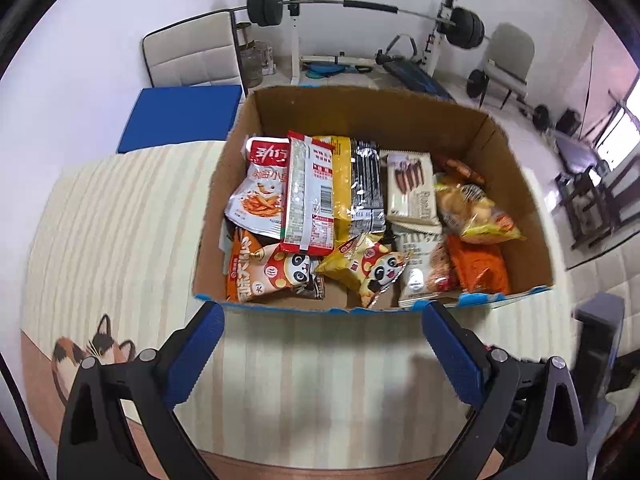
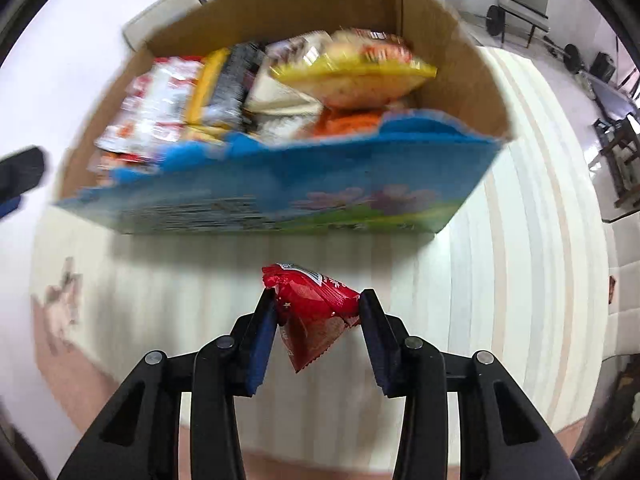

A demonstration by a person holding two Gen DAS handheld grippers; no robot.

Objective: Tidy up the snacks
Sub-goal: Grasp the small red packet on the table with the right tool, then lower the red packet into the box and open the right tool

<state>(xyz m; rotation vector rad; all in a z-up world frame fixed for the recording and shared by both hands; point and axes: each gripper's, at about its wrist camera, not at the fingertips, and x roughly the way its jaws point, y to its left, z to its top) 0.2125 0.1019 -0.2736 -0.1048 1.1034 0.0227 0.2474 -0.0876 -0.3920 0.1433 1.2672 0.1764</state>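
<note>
Right claw (image 2: pixel 318 306): pads clamped on a red snack packet (image 2: pixel 310 300), held above the striped table (image 2: pixel 520 240), short of the box. Left claw (image 1: pixel 323 314): jaws wide apart, gripping nothing, just before the near wall of the cardboard box (image 1: pixel 360 120). Box packed with snack bags; right view blurred, apparently the same box (image 2: pixel 280 200). Barbell (image 1: pixel 360 6) beyond.
</note>
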